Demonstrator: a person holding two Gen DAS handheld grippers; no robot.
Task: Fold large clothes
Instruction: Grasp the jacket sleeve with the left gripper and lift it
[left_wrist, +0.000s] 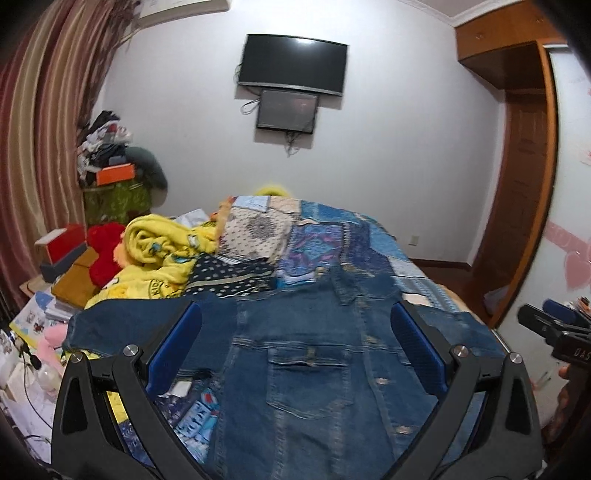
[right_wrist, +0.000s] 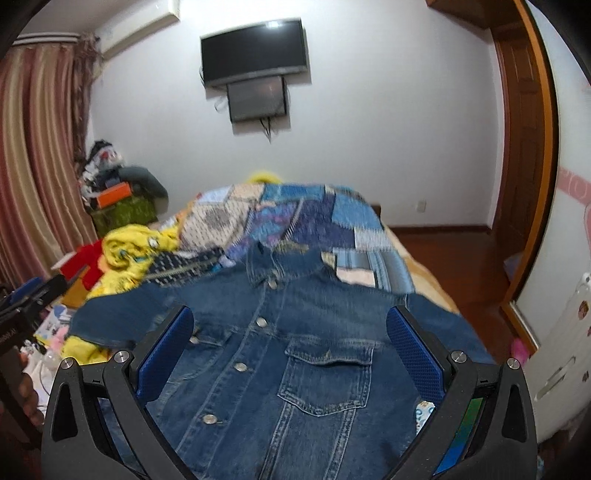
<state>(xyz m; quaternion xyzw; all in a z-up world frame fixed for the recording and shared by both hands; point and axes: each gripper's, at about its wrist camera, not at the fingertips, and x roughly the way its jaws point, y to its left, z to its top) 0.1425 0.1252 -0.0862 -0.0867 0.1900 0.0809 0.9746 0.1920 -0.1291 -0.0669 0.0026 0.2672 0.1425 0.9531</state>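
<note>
A blue denim jacket (left_wrist: 306, 354) lies spread front side up on the bed, collar toward the far end; it also shows in the right wrist view (right_wrist: 295, 354) with metal buttons and chest pockets. My left gripper (left_wrist: 295, 314) is open and empty, hovering above the jacket's left half. My right gripper (right_wrist: 290, 314) is open and empty, above the jacket's right chest pocket. The right gripper also shows at the right edge of the left wrist view (left_wrist: 546, 325).
A patchwork blue quilt (left_wrist: 332, 236) covers the bed. A crumpled yellow blanket (left_wrist: 159, 254) and a red plush toy (left_wrist: 105, 254) lie at the bed's left side. Boxes and books clutter the left. A wooden wardrobe (left_wrist: 524, 184) stands at the right.
</note>
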